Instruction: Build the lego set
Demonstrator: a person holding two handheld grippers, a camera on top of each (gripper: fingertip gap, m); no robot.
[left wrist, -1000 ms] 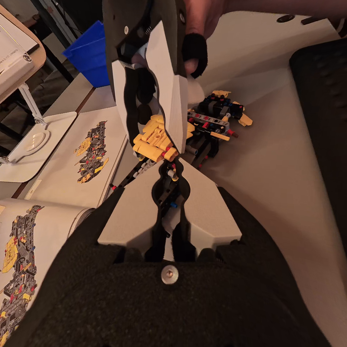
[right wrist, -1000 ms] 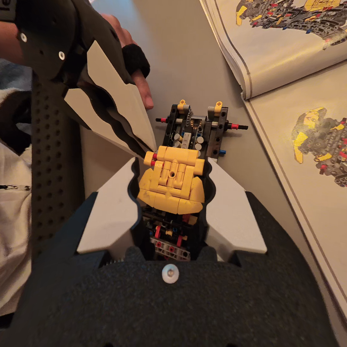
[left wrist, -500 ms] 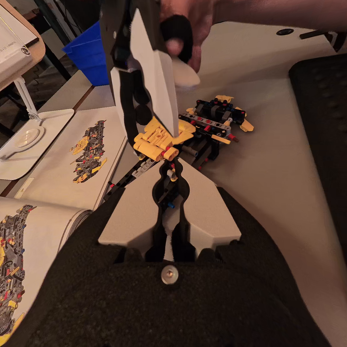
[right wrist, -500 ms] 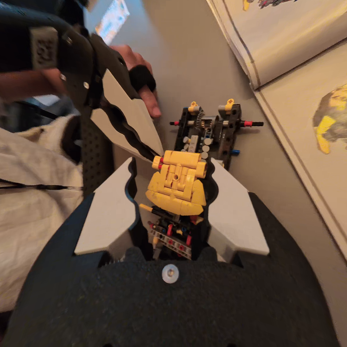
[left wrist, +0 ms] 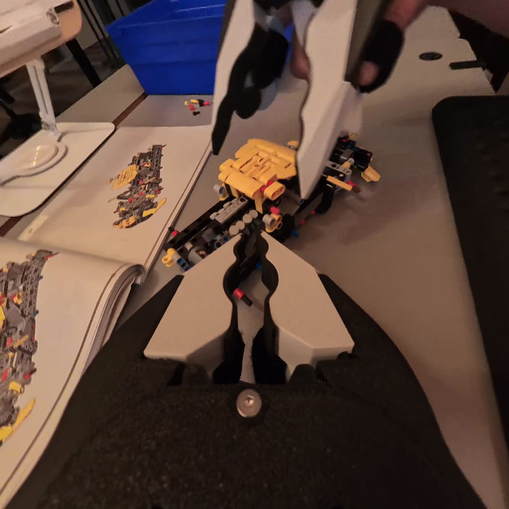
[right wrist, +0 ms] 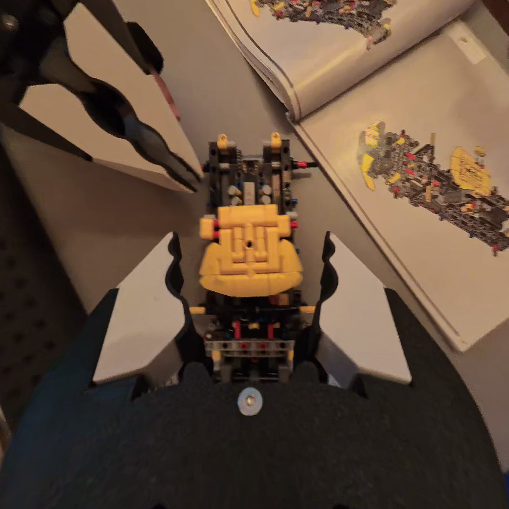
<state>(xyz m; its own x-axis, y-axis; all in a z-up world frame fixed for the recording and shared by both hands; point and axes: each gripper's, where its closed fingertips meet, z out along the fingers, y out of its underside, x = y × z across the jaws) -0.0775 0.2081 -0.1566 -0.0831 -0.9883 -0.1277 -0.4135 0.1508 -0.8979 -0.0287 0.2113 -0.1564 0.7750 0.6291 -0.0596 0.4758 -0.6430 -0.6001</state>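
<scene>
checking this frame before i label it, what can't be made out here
- Left gripper: closed tips hide any contact with the lego model; right wrist view blurred.
- Loose pieces by the blue bin: too small, left wrist view.
- Model's near end: covered by the right gripper body, right wrist view.
- Instruction booklet: cut off by edges, blurred.

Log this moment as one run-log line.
left gripper: shut, at model's edge | right gripper: open, straddling yellow section | lego model: on table
</scene>
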